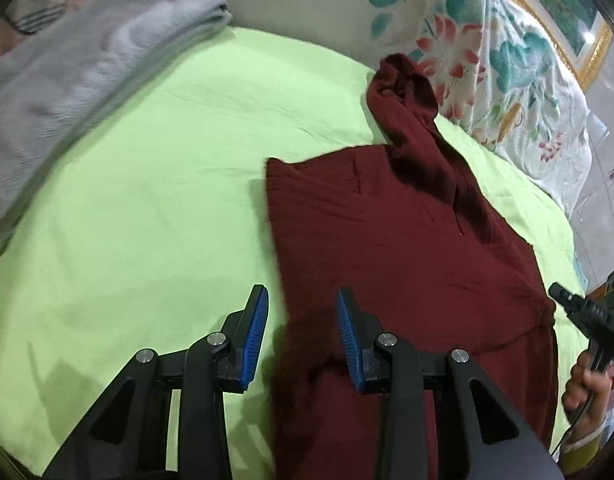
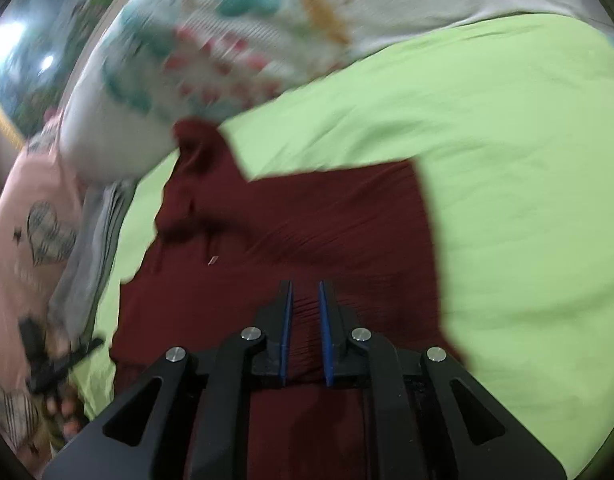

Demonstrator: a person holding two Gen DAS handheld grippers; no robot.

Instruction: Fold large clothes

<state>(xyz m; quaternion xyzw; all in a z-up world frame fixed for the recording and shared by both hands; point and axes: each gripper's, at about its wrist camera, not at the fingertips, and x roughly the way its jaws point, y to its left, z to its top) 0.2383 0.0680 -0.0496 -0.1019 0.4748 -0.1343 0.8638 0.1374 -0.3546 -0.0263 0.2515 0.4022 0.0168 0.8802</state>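
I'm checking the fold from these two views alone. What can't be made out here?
- Maroon garment: its near end is cut off by the bottom edge and hidden by the left hand-held gripper.
- Right hand-held gripper: whether it pinches the cloth is unclear.
- Floral bedding: blurred in the right wrist view.
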